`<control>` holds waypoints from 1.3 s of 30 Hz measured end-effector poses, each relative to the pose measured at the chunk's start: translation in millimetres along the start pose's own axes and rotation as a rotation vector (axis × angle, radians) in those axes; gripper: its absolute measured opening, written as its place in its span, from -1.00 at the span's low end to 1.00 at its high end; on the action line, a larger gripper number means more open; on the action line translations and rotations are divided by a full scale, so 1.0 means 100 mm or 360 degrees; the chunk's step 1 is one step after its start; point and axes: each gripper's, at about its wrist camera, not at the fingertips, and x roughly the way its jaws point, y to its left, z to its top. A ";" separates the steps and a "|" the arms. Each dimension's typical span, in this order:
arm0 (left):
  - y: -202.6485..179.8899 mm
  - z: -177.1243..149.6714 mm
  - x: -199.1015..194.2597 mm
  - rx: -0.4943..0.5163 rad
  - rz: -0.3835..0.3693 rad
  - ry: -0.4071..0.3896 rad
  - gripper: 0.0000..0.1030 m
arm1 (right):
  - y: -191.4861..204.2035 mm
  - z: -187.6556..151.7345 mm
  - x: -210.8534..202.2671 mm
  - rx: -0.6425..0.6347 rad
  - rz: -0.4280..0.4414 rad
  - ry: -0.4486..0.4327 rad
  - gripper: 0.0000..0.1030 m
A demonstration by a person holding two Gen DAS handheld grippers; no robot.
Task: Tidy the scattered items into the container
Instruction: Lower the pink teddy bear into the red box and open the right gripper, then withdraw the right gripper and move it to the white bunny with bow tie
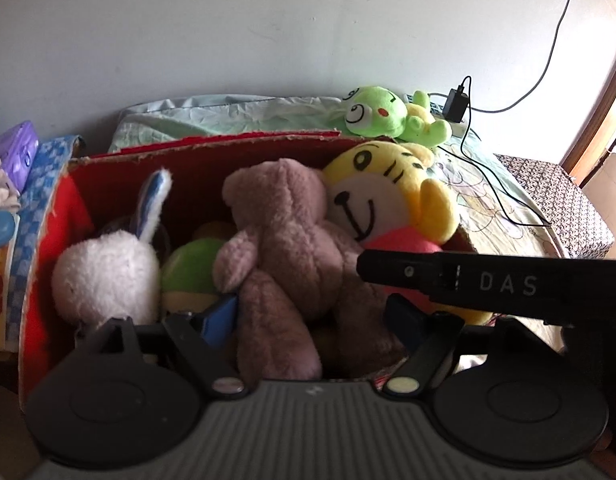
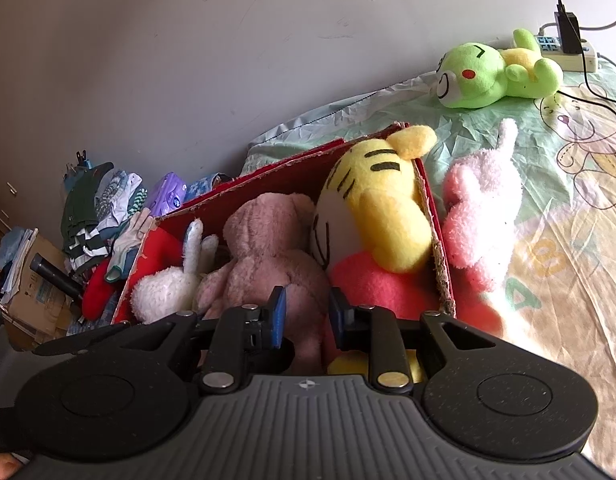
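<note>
A red cardboard box (image 1: 212,146) (image 2: 292,164) on the bed holds a white bunny (image 1: 104,276), a green toy (image 1: 192,264), a pink-brown bear (image 1: 284,232) (image 2: 276,248) and a yellow tiger (image 1: 388,192) (image 2: 372,208). My left gripper (image 1: 313,316) hangs over the box, open, with the bear's legs between its blue pads. My right gripper (image 2: 309,316) is shut on the bear's lower body; one black finger (image 1: 388,270) of it shows in the left wrist view. A pink bunny (image 2: 480,216) lies outside the box's right wall. A green frog (image 1: 388,114) (image 2: 488,72) lies farther back on the bed.
A power strip with a charger (image 2: 568,48) sits behind the frog, and its black cable (image 1: 492,184) trails over the sheet (image 2: 548,280). Left of the box are a clothes pile (image 2: 96,208), a purple pack (image 2: 168,196) and a floor carton (image 2: 32,292). A wall stands behind.
</note>
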 end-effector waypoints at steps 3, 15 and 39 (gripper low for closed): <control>-0.01 0.00 0.00 -0.0002 0.0011 0.0000 0.57 | -0.01 -0.02 -0.05 0.0008 0.0005 -0.0021 -0.50; -0.09 0.04 -0.01 0.0076 0.0096 -0.0005 0.62 | 0.00 -0.10 -0.24 0.0014 -0.0030 -0.0125 -0.43; -0.48 0.09 -0.42 0.0166 0.0138 -0.0251 0.55 | -0.41 -0.15 -0.68 0.0154 0.0158 -0.0276 -0.42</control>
